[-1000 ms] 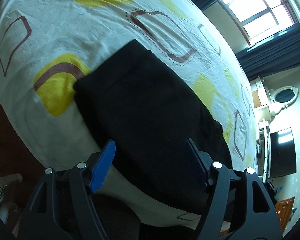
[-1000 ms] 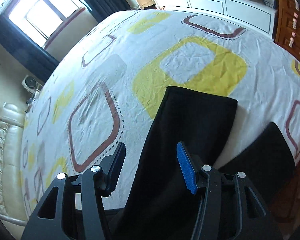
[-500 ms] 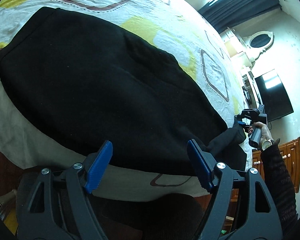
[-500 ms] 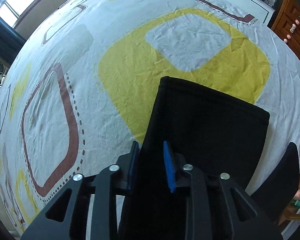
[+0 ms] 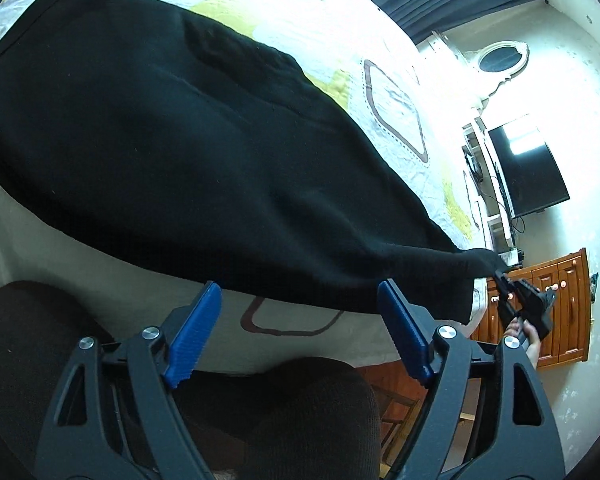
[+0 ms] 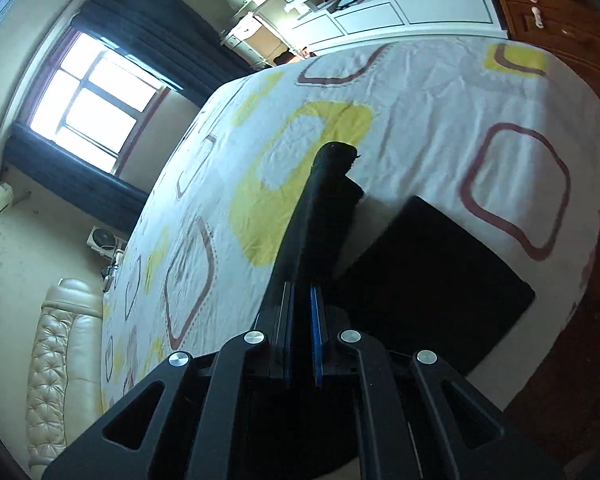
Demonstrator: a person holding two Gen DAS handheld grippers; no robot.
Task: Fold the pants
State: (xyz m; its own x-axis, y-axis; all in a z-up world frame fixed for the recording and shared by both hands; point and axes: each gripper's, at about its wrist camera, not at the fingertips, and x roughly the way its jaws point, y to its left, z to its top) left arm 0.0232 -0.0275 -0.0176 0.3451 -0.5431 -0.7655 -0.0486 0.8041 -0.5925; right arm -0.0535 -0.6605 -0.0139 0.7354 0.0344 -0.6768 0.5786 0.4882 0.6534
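Black pants [image 5: 180,140] lie spread on a patterned bed sheet [image 5: 396,92]. My left gripper [image 5: 298,292] hovers at their near edge; its jaws are opening, and the fabric edge lies just past the blue pads [image 5: 192,340], unpressed. My right gripper [image 6: 302,292] is shut on a bunched pant leg [image 6: 324,208], which rises from the sheet [image 6: 420,92] as a taut strip. Another flat part of the pants [image 6: 432,272] lies to its right. In the left wrist view the right gripper [image 5: 500,272] pulls that leg's end off the bed's far right corner.
A person's dark-clad lap [image 5: 260,412] sits below the left gripper. Beyond the bed are a television [image 5: 528,172], wooden drawers [image 5: 556,304] and an oval mirror [image 5: 500,58]. A window [image 6: 92,112], white cabinets [image 6: 400,8] and a padded headboard [image 6: 56,360] surround the bed.
The right gripper closed on the pant leg's edge and drew it up off the sheet. The left gripper swung right along the pants' near edge, its jaws a little wider.
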